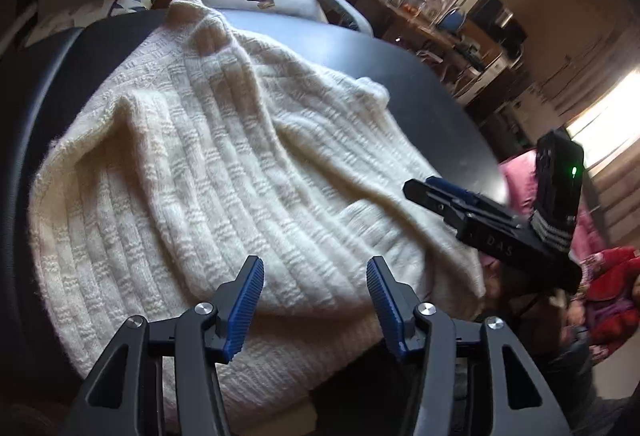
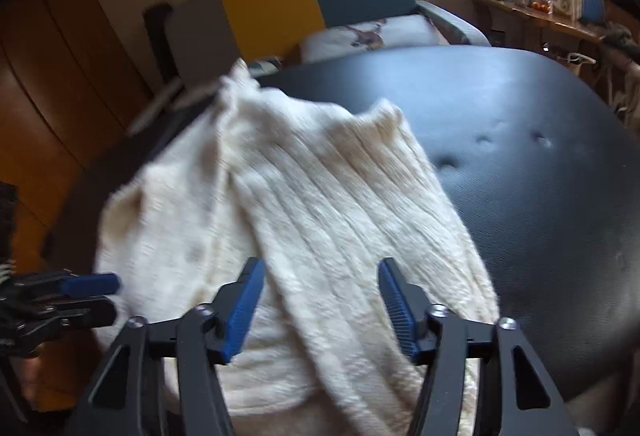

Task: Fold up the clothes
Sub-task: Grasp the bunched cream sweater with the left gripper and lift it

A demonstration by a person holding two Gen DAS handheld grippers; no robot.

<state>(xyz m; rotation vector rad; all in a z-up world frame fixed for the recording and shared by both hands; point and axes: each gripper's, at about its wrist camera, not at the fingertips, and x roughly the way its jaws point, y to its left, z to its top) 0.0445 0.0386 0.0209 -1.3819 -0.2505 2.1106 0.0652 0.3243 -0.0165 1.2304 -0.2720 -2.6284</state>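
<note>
Okay, left wrist view: the left gripper (image 1: 315, 268) hangs above the near edge of the black table (image 1: 420, 84), jaws wide, nothing between them. A cream knit sweater (image 1: 224, 156) lies rumpled over the table's near-left part, with its hem drooping over the near edge. The right gripper (image 1: 420, 190) shows side-on by the sweater's right edge.

Right wrist view, blurred: the right gripper (image 2: 322, 272) has jaws wide and empty above the sweater (image 2: 304, 196); the table (image 2: 520, 156) is bare to the right. The left gripper (image 2: 108, 296) sits at the sweater's left edge.
</note>
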